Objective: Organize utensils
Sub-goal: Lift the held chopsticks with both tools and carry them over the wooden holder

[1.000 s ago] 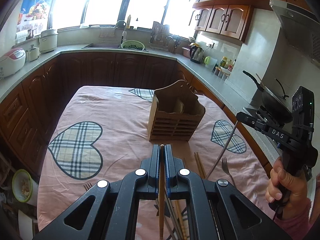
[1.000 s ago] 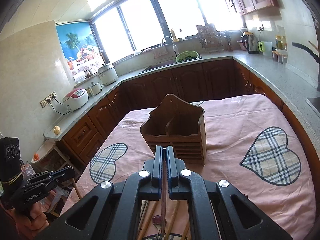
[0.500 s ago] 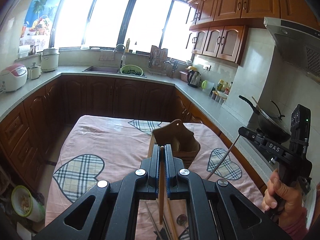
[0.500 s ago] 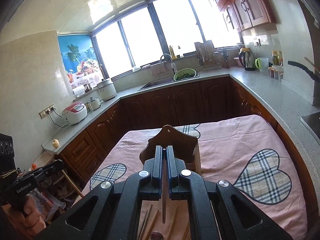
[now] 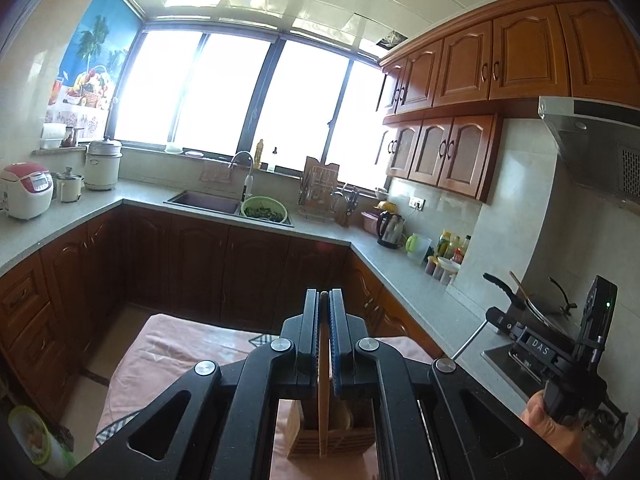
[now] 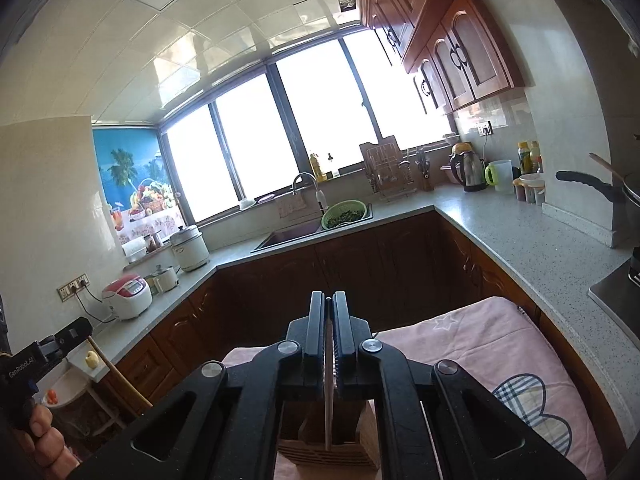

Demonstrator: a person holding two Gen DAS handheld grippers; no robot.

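My left gripper (image 5: 324,300) is shut on a wooden chopstick (image 5: 323,392), which hangs down over the wooden utensil holder (image 5: 308,440) at the bottom of the left wrist view. My right gripper (image 6: 328,300) is shut on a thin silver utensil (image 6: 328,408) that hangs above the same holder (image 6: 360,448). I cannot tell whether either tip is inside a compartment. Both grippers are raised and point towards the kitchen windows. The right gripper (image 5: 496,316) also shows at the right edge of the left wrist view, in a person's hand.
The holder stands on a table under a pink cloth (image 6: 480,336) with plaid hearts. Dark wooden cabinets and a grey counter (image 5: 400,268) ring the table, with a sink, a kettle and rice cookers. A stove with a wok (image 5: 536,304) sits at the right.
Both grippers have risen and tipped upward with their utensils still held. The holder has slid to the bottom of both views. The loose utensils on the cloth have left view.
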